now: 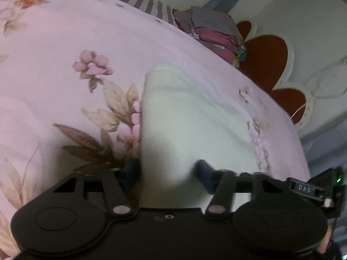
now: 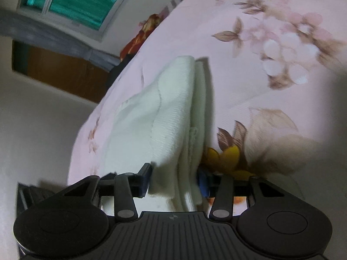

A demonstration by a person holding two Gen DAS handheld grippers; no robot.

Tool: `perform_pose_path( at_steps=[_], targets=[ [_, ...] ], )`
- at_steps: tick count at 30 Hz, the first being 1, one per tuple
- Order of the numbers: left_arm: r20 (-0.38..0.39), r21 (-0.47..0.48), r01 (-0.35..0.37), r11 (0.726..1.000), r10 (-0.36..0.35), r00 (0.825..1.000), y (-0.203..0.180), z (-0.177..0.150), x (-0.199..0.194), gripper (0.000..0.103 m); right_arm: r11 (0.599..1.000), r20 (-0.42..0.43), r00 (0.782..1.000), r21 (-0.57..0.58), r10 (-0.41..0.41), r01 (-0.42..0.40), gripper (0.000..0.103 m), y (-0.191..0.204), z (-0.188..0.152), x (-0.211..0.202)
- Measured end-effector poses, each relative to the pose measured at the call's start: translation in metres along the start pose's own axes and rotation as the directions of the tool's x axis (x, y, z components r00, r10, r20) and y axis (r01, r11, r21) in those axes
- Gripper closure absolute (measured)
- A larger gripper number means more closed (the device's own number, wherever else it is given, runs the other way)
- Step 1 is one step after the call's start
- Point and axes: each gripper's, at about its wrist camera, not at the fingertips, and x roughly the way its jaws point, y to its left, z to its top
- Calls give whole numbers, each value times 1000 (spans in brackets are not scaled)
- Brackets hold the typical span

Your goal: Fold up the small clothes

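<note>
A small white garment point(image 1: 184, 112) lies folded on the bed's pink floral bedsheet point(image 1: 65, 43), and everything else here can be placed against that cloth. The left tongs point(image 1: 169, 171) sit at its near edge with their blue-tipped fingers point(image 1: 206, 173) spread wide, one on each side of the fabric; they look released, pressing nothing, though the picture is blurred there and I cannot be sure the tips are clear of the cloth. The right tongs point(image 2: 174, 178) are clenched on the near end of the white garment point(image 2: 173, 108), several stacked layers bunched between the two fingers, with the ribbed knit rising away from them in a thick fold. Beyond the garment's far end, at the edge of the bed, lies a rumpled grey and pink cloth point(image 1: 216, 32). Past that, off the bed, a dark red flower-shaped mat point(image 1: 266, 56) shows below. From the right side, a window point(image 2: 73, 0) with green panes sits high above the garment's far end.
</note>
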Motion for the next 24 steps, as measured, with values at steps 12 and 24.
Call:
perform_pose_path(
  at_steps=[12, 24],
  targets=[
    [123, 316, -163, 935, 130, 984, -66, -11, -38, 75, 937, 122, 977, -284, -173, 201, 75, 71, -30, -8],
    [171, 384, -148, 911, 87, 981, -8, -5, -123, 75, 909, 180, 966, -340, -188, 240, 75, 168, -86, 7]
  ],
)
